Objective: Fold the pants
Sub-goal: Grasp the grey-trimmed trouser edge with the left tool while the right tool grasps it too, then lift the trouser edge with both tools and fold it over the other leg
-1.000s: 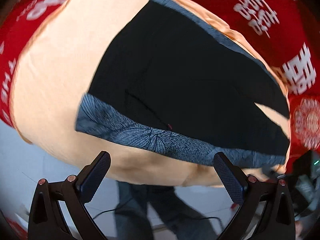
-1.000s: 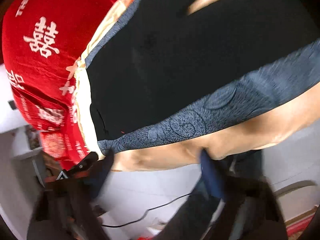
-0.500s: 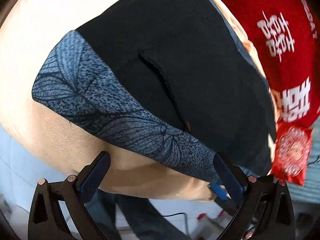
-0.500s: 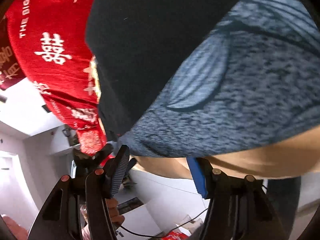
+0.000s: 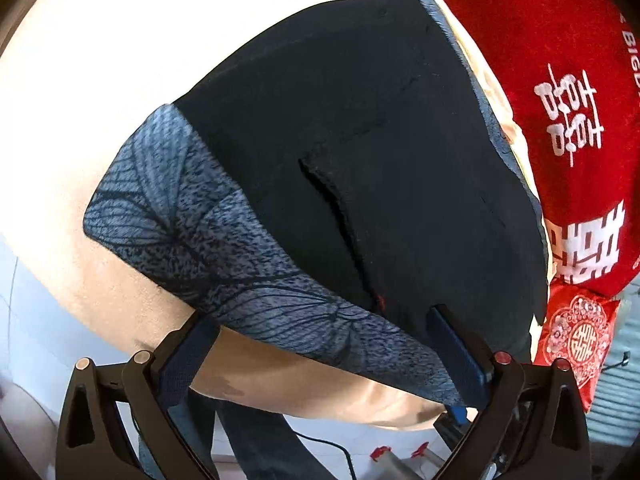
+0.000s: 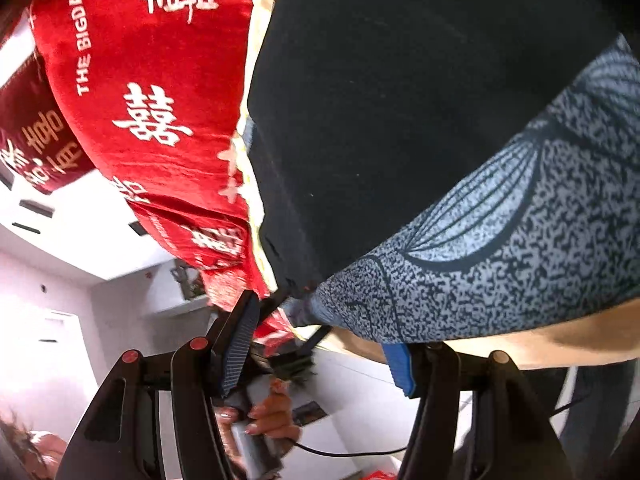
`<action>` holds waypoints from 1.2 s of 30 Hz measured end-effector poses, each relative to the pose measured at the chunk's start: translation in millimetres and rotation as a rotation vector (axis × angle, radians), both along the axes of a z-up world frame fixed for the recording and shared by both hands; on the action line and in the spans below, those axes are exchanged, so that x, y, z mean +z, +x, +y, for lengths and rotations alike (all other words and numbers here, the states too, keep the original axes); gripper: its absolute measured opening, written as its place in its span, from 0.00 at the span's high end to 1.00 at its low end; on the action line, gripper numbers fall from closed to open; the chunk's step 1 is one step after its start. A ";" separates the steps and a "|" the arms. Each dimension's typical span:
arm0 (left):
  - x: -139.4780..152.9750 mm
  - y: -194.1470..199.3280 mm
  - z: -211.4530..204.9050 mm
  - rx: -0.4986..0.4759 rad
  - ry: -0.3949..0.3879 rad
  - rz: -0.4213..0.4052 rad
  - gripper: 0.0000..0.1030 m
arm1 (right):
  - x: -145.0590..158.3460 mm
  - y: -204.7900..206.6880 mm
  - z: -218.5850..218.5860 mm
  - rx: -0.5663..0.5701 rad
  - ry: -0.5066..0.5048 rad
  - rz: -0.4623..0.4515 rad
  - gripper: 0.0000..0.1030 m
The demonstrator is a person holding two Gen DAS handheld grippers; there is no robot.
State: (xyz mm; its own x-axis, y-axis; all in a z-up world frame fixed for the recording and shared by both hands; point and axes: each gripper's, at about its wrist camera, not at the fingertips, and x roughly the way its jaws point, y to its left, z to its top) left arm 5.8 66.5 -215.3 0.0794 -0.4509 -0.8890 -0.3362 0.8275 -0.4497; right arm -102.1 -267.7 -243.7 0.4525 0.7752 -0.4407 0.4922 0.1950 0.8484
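l grip (image 5: 320,350) wide open astride pants (image 5: 360,160) waistband (image 5: 240,280) | r grip (image 6: 320,344) open at corner | both set to pinch hem for fold

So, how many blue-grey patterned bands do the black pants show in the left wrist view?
2. A wide band runs along the near edge of the pants; a narrow band follows the far edge, beside the red cloth. Others may be hidden.
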 end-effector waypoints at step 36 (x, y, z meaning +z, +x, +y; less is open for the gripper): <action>75.9 265.5 -109.3 -0.224 0.300 -0.343 0.79 | 28.1 308.7 -102.2 0.352 -0.263 0.030 0.91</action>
